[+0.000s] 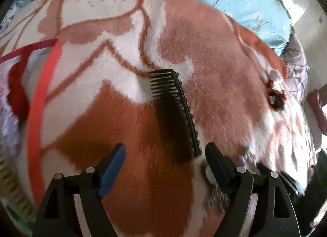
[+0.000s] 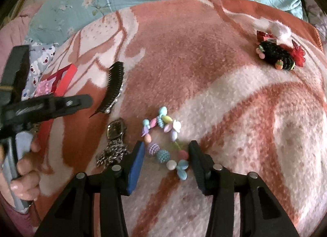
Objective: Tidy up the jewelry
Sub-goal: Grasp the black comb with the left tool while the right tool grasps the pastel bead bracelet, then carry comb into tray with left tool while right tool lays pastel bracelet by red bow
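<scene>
R gripper point(image 2: 165, 155) wide open over pastel bead bracelet point(image 2: 163, 143); L gripper point(image 1: 163, 155) wide, empty, by black comb point(image 1: 173, 110).
Bracelet lies mid-blanket point(image 2: 204, 63), near edge, wristwatch point(image 2: 115, 132) just beside. Risk: fingers snag plush pile or catch only 1 bead, so the bracelet slips out; watch could get nudged.

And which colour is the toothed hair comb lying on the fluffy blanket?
Black; the toothed plastic hair comb shows best in the left wrist view, on the rust-and-white blanket.
</scene>
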